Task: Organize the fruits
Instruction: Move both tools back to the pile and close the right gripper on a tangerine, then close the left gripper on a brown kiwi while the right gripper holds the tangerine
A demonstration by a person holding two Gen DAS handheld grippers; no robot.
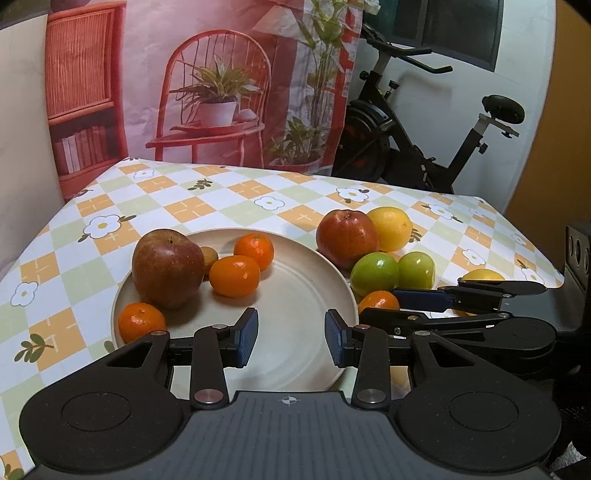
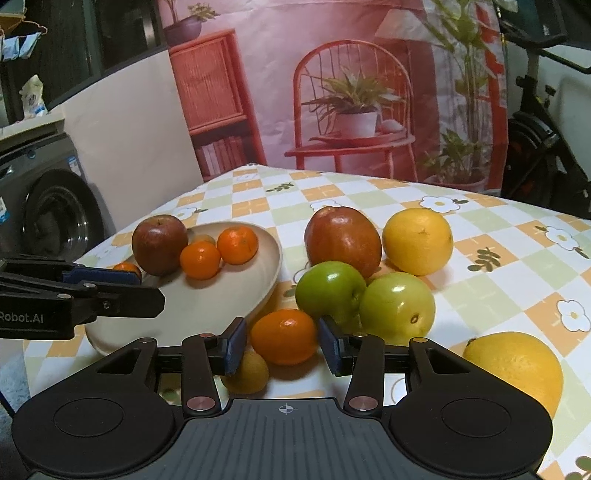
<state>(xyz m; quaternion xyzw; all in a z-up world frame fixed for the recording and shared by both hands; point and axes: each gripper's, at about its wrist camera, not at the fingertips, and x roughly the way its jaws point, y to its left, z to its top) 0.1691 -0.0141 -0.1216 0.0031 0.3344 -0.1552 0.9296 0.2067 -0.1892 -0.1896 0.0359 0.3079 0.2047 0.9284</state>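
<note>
Mandarin (image 2: pixel 284 336) sits on the checked tablecloth (image 2: pixel 498 295) just beside the plate (image 2: pixel 236 310), between the right gripper (image 2: pixel 282 345) pads; jaws slightly apart, no visible press on it. Green apples (image 2: pixel 332 291) just behind. Left gripper (image 1: pixel 291 338) hangs over the plate, jaws parted, empty. Plate holds a red apple (image 1: pixel 166 267) and mandarins.

A printed backdrop (image 1: pixel 207 85) hangs behind the bench (image 1: pixel 229 195), showing a red chair with a potted plant, a red shelf and tall greenery. To its right stands a black exercise bike (image 1: pixel 424 140) against a white wall, under a dark window (image 1: pixel 461 26). In the right wrist view, a grey washing machine (image 2: pixel 48 206) sits at far left beside a pale panel (image 2: pixel 129 147).
</note>
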